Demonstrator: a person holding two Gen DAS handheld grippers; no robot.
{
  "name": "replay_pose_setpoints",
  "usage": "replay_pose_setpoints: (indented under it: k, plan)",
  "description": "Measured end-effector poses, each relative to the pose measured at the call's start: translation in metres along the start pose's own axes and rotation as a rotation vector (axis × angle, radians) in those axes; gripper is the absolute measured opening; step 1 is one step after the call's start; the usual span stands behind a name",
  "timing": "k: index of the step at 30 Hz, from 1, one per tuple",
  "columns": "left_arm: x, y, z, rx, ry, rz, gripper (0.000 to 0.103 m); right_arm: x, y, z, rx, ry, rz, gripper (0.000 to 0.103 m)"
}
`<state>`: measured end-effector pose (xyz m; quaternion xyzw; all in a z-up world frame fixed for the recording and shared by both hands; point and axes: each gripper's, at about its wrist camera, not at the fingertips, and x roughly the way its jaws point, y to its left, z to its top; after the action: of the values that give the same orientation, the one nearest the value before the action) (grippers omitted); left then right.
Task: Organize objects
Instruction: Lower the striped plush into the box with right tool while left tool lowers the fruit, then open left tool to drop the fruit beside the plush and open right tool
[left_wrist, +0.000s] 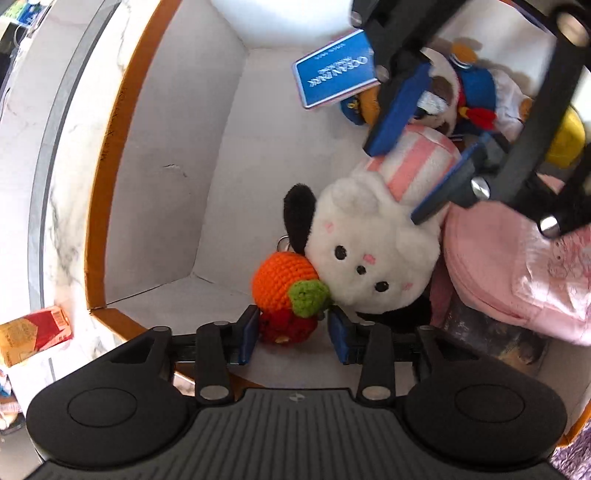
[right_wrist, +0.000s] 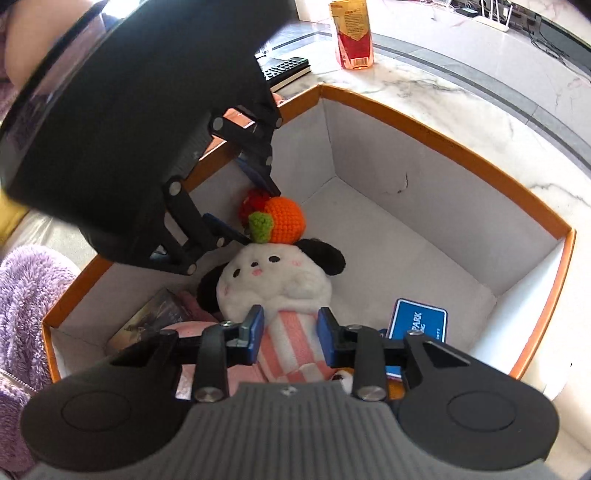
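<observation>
An orange-rimmed cardboard box (left_wrist: 107, 206) with a white inside holds the toys; it also shows in the right wrist view (right_wrist: 436, 140). A white plush dog (left_wrist: 373, 251) with black ears and a pink striped body (right_wrist: 291, 347) lies in it. My right gripper (right_wrist: 290, 338) straddles the striped body, jaws touching its sides. A crocheted orange-and-red fruit (left_wrist: 286, 291) rests against the dog's head. My left gripper (left_wrist: 291, 332) is open around the red part, with gaps on both sides. It also shows in the right wrist view (right_wrist: 255, 218).
In the box lie a blue card (left_wrist: 334, 72), a sailor duck plush (left_wrist: 469, 96), a pink pouch (left_wrist: 517, 269) and a dark booklet (right_wrist: 155, 317). On the marble table (right_wrist: 461, 92) stand a red-yellow carton (right_wrist: 352, 33) and a remote (right_wrist: 284, 68). A purple fleece (right_wrist: 26, 302) lies left.
</observation>
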<state>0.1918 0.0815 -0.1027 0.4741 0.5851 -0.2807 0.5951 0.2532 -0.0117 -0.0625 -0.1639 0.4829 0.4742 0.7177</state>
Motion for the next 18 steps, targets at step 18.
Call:
replay_pose_setpoints:
  k: [18]
  plan:
    - [-0.032,0.005,-0.033,-0.129,-0.152,-0.065,0.049,-0.004,0.006,-0.005,0.026,0.007,-0.013,0.035]
